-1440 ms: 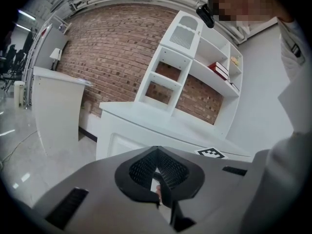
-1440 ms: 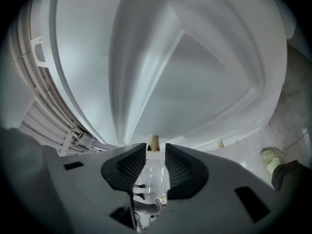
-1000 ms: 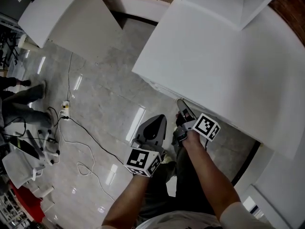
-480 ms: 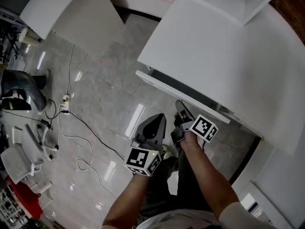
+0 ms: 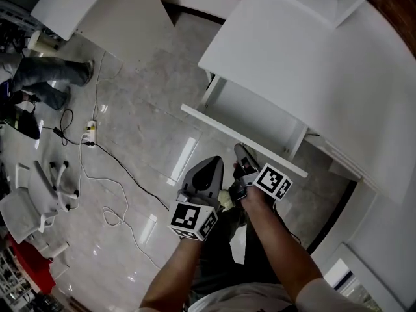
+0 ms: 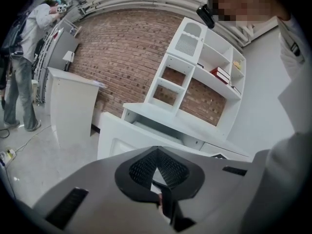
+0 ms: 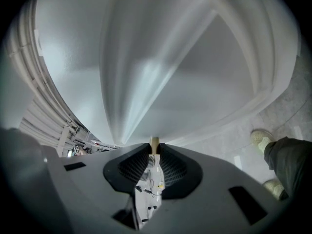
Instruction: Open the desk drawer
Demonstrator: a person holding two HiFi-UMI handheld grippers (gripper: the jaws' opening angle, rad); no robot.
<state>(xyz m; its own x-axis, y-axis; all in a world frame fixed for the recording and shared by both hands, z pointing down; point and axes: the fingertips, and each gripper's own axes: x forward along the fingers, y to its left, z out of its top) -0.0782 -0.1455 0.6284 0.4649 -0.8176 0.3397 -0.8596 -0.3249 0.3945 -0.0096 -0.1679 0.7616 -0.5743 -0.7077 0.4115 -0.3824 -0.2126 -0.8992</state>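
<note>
The white desk fills the upper right of the head view. Its drawer stands pulled out, and the inside looks bare. My right gripper sits at the drawer's front panel. In the right gripper view the gripper is shut on a small tan knob on the white drawer front. My left gripper hangs beside it over the floor, apart from the drawer. Seen in its own view, the left gripper is shut with nothing in it, and the drawer front lies ahead.
A second white desk stands at upper left. A person's legs are at the left edge. Cables and a power strip lie on the tiled floor. A white chair is lower left. A shelf unit rises behind the desk.
The drawer has slid out from under the desk, from shut to well open. My right gripper came back toward me with its front panel. The left gripper barely moved.
</note>
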